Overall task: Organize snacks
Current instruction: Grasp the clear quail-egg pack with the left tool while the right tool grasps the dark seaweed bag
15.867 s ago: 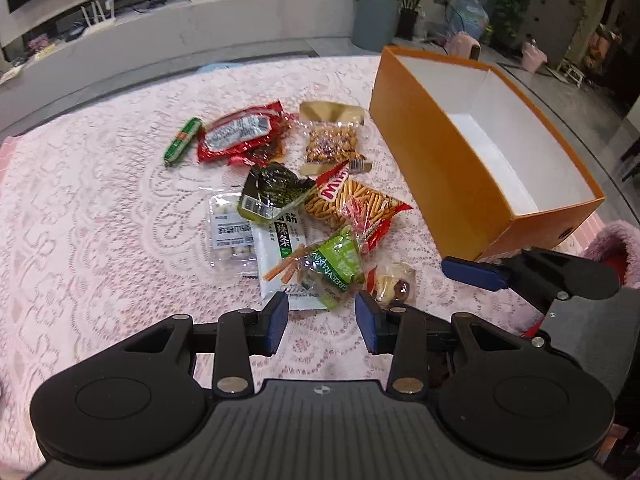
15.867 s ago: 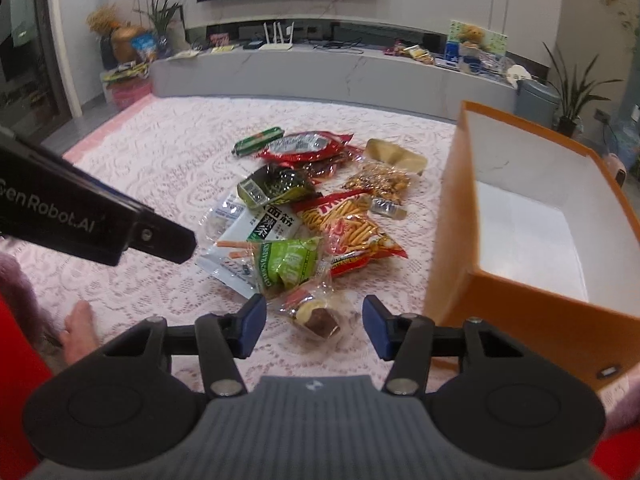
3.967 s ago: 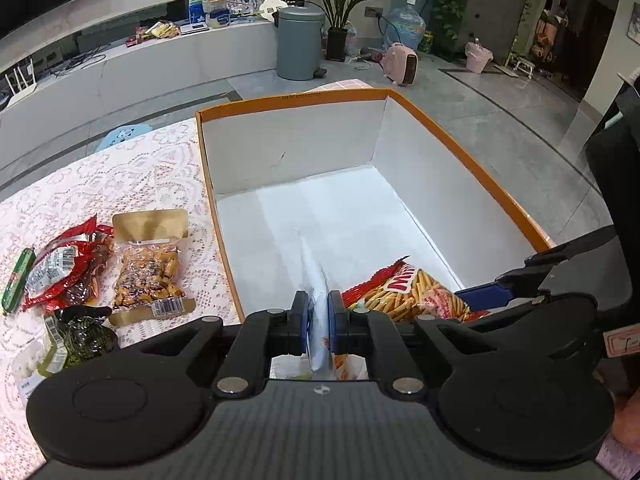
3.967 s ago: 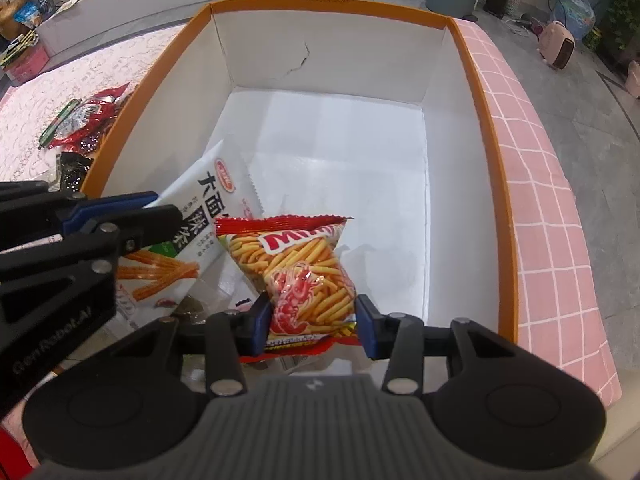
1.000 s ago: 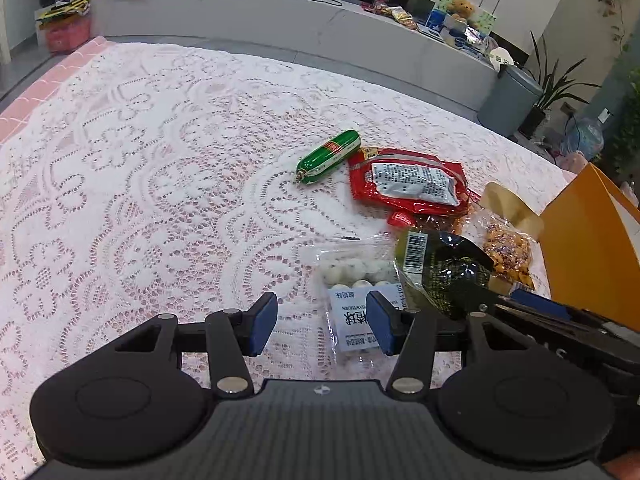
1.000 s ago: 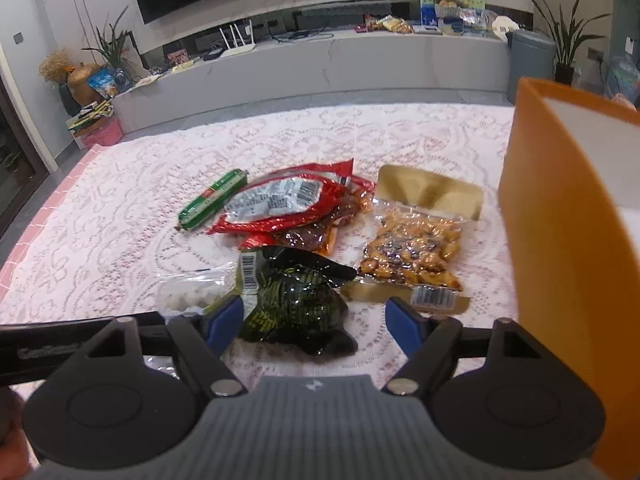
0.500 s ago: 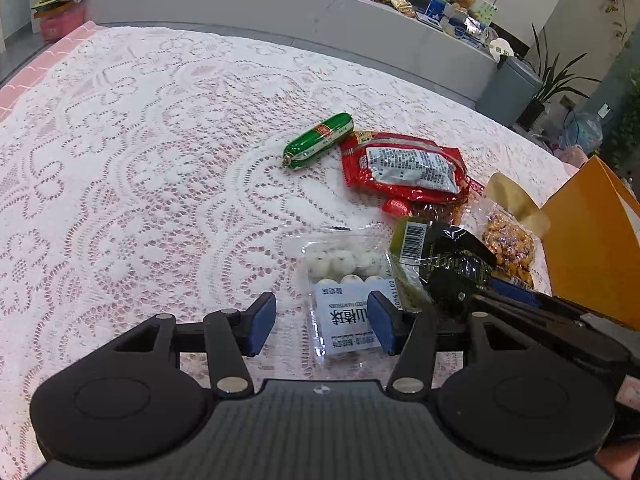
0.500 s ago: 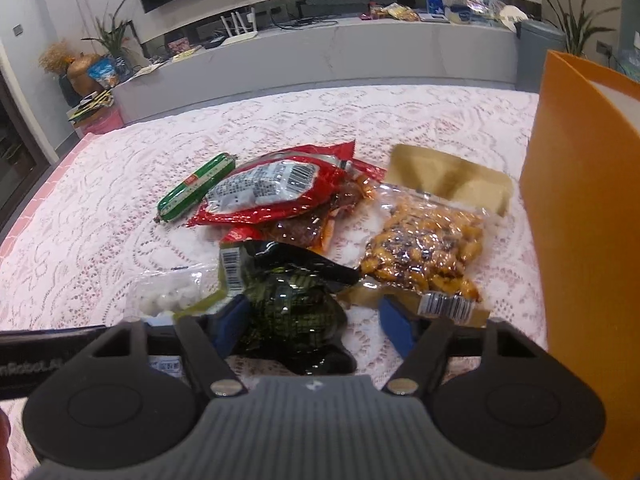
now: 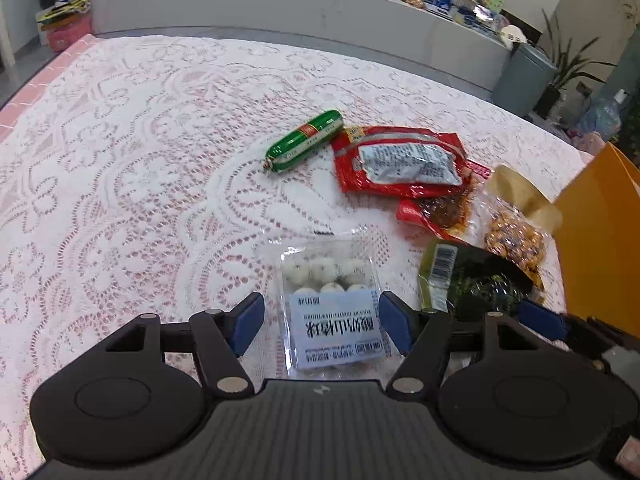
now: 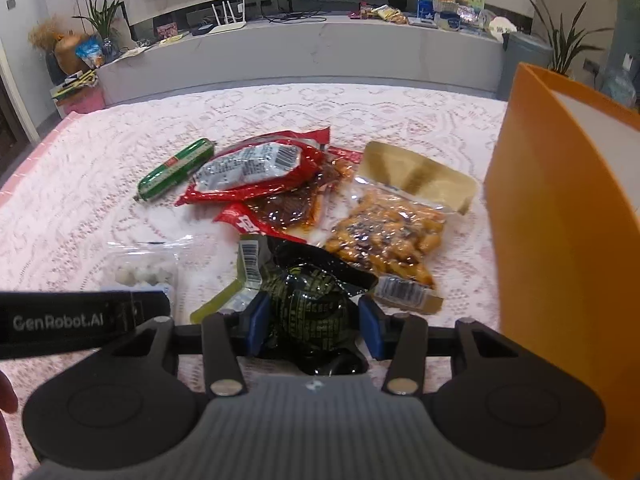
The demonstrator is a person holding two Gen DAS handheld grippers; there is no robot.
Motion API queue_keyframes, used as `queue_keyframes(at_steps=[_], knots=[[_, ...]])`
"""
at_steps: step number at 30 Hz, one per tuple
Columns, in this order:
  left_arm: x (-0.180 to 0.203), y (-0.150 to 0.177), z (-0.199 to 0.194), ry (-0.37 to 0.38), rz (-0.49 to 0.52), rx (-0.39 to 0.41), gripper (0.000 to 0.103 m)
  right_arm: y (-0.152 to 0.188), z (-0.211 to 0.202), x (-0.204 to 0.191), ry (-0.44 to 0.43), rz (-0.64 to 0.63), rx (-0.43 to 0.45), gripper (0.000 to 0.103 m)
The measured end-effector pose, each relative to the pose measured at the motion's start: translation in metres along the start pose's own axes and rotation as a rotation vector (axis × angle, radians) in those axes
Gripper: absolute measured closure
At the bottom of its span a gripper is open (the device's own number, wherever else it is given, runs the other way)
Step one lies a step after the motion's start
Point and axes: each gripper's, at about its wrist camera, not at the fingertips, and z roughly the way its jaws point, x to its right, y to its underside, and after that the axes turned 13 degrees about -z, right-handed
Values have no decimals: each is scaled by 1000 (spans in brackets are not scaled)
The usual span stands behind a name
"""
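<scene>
My left gripper (image 9: 322, 322) is open, its blue pads on either side of a clear pack of white balls (image 9: 334, 304) lying on the lace cloth. My right gripper (image 10: 314, 326) is open around a dark green packet (image 10: 310, 304), pads close to its sides; the packet also shows in the left wrist view (image 9: 472, 280). A green sausage (image 9: 306, 140), a red packet (image 9: 400, 164), a chilli-red packet (image 10: 286, 208) and a gold-topped nut bag (image 10: 388, 236) lie beyond. The orange box (image 10: 560, 240) stands at the right.
The pink lace tablecloth (image 9: 120, 180) stretches left and far of the snacks. A grey bench (image 10: 300, 52) with clutter runs behind the table. The left gripper's arm (image 10: 80, 322) crosses the right wrist view at lower left.
Both grippers have moved down and forward onto the snacks: the left one now straddles the white-ball pack, the right one has narrowed around the dark green packet.
</scene>
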Motion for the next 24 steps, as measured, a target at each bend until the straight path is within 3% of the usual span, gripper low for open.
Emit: queue_keyframes(at_steps=[4, 9, 15, 18, 20, 24], knots=[[10, 1, 2, 4, 25, -22, 18, 1, 0, -2, 1, -5, 4, 56], [7, 1, 10, -22, -10, -42, 18, 2, 0, -5, 11, -15, 9, 56], [12, 4, 12, -58, 33, -9, 18, 3, 1, -9, 25, -33, 16, 54], [15, 6, 14, -87, 57, 17, 22, 4, 1, -11, 32, -45, 16, 53], [17, 9, 15, -105, 69, 33, 31, 5, 1, -12, 35, -52, 16, 52], [19, 9, 15, -117, 65, 37, 36, 6, 3, -14, 30, -48, 11, 51]])
